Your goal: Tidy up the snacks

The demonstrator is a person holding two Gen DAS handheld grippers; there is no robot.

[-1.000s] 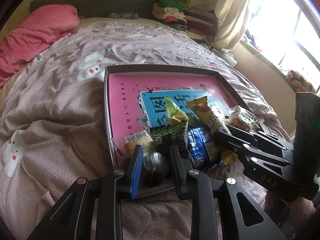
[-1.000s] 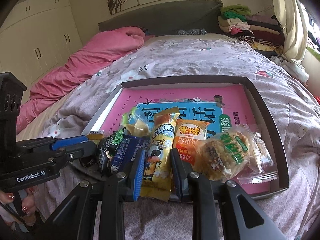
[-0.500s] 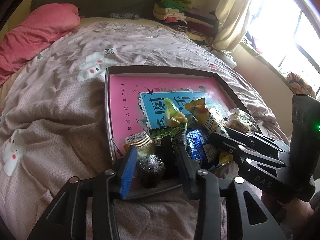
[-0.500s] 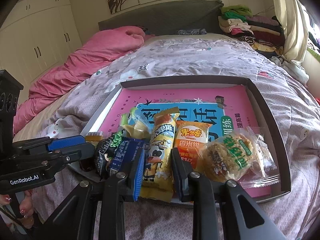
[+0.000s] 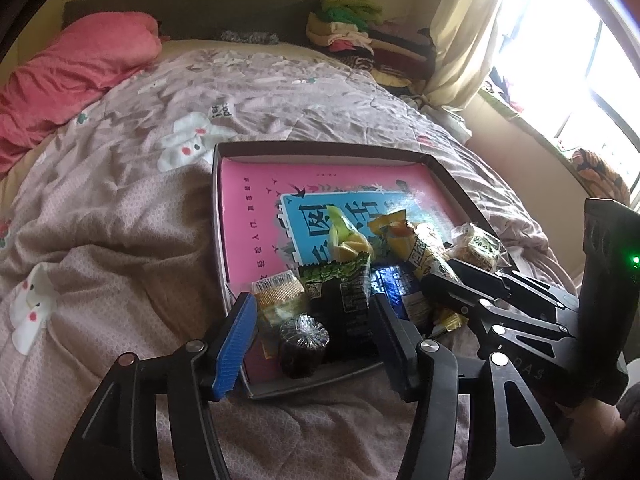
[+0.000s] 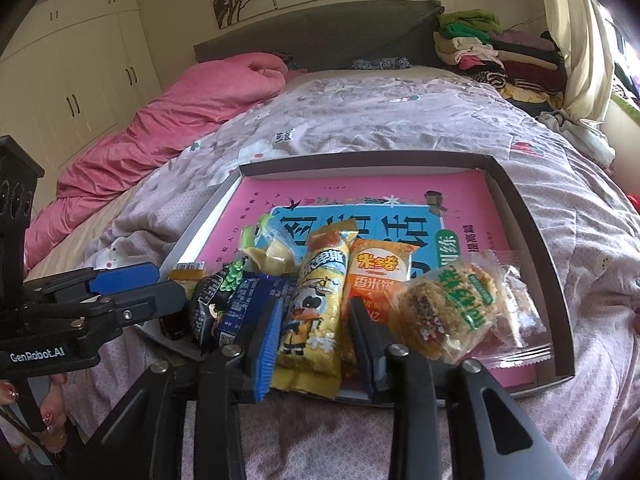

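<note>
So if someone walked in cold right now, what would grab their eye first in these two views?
Probably the row of snack packets along the near edge of the shallow box with its bright pink and blue liner, lying on the bed. The right gripper straddles the tall yellow cartoon packet, jaws opening. The left gripper, also opening, frames a small dark foil-topped cup and the black packet.

Left gripper (image 5: 314,336) opening off dark jelly cup (image 5: 303,345), right gripper (image 6: 314,336) opening around yellow snack pack (image 6: 314,312)
</note>
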